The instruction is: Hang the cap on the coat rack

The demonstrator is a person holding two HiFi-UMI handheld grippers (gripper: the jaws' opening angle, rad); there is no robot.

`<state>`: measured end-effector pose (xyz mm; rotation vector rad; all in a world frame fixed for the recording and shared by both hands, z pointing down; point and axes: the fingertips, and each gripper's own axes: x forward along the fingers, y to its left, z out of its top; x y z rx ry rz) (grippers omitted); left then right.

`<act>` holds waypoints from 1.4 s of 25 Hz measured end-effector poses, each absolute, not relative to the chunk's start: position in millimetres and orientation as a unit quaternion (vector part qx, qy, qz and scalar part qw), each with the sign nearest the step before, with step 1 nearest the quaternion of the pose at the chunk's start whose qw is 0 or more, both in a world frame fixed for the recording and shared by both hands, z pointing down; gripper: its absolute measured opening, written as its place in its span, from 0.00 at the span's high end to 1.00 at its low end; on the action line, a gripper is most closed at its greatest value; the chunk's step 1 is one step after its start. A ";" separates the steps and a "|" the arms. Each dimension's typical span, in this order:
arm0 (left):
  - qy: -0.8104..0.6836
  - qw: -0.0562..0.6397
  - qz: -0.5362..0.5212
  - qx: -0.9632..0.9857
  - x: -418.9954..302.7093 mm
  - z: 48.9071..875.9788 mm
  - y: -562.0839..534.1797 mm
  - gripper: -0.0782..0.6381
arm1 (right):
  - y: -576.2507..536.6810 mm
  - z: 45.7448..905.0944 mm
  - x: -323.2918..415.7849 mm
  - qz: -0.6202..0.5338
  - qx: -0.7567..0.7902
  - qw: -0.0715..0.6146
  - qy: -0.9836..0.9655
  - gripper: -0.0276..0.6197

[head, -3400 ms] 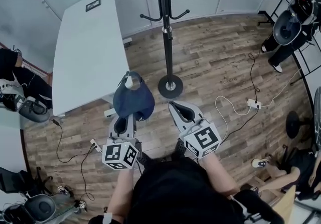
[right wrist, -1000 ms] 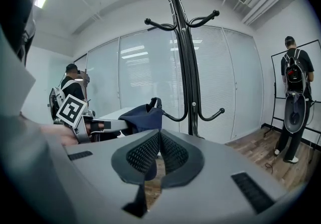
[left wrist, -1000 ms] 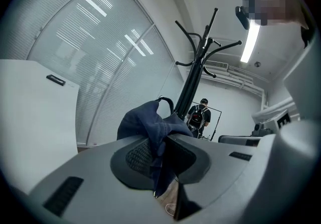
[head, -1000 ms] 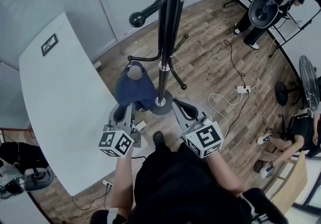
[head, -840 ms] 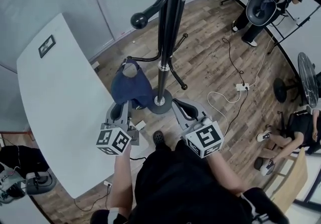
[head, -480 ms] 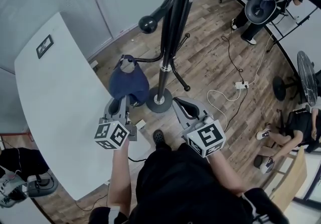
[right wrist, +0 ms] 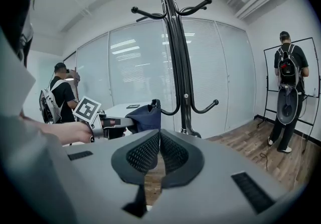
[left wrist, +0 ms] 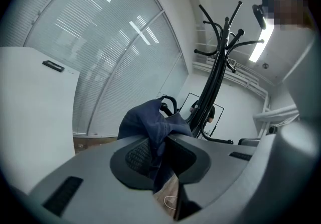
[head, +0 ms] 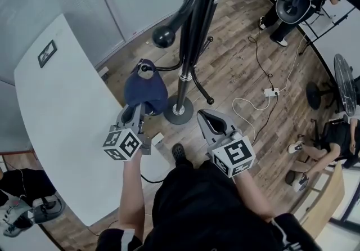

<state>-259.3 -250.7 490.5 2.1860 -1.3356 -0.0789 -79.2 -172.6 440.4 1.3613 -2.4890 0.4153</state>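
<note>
Our left claw (head: pixel 134 116) is clenched on an edge of the cap (head: pixel 145 88). The cap juts ahead of its jaws, so the back opening meets the low hook (head: pixel 166 68) of the coat rack (head: pixel 185 53). Our right claw (head: pixel 209 124), pressed together on nothing, hangs right of the pole, we judge to stay clear.
</note>
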 end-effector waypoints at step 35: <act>-0.414 0.318 0.090 0.848 -193.1 536.5 -259.7 0.79 | -163.5 444.7 -49.4 0.163 0.502 0.140 -0.838 0.91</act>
